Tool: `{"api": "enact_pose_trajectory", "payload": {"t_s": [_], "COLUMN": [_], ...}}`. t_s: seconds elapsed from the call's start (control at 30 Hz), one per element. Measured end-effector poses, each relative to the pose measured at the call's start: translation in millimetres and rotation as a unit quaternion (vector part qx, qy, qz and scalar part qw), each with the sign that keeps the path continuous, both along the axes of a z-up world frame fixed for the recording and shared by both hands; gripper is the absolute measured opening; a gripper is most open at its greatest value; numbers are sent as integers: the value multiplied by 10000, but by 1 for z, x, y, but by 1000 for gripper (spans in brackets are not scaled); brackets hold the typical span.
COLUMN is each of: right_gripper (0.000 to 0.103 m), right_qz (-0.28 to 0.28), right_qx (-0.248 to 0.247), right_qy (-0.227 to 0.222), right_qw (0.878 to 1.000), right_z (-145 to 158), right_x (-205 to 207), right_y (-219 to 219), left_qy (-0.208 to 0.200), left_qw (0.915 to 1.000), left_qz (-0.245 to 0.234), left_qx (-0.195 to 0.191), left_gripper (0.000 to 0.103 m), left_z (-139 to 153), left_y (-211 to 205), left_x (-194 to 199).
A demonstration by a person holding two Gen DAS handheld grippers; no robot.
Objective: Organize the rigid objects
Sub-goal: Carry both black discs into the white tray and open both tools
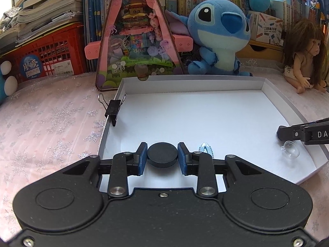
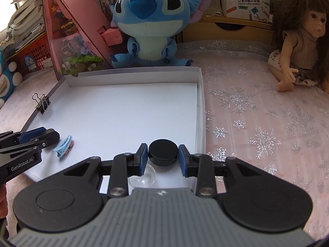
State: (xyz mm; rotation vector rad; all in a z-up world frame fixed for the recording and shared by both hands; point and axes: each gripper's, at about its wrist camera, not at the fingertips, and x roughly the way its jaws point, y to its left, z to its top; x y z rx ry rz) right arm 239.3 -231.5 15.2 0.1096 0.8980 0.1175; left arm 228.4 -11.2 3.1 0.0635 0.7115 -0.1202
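Each tool (image 1: pixel 162 156) (image 2: pixel 163 154) grips a black disc (image 1: pixel 162 154) (image 2: pixel 163 151) over the tray (image 1: pixel 193 83).

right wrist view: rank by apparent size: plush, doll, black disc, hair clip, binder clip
1. plush
2. doll, cut off by the frame edge, so not a sure second
3. black disc, looks big partly because it is near the camera
4. hair clip and binder clip: too alike to rank
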Motion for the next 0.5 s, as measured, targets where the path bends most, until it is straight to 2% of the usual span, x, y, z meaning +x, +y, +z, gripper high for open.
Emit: {"api": "enact_pose_trajectory", "payload": {"t_s": [0.43, 0.5], "right_gripper": [40, 48], "right_qz": [75, 57], "right_qx": [-113, -74], "right_qy": [-45, -93], "right_qw": [9999, 9999], "right_z": [-3, -2], "right_x": [0, -2], "right_y": [6, 5], "left_qy": [-5, 11], "left_qw": [10000, 10000], "left_qz": [6, 18], "left_qx": [17, 14], "left_gripper": [30, 30], "left_z": [-3, -2], "left_y": [0, 0], "left_x": [1, 1]}}
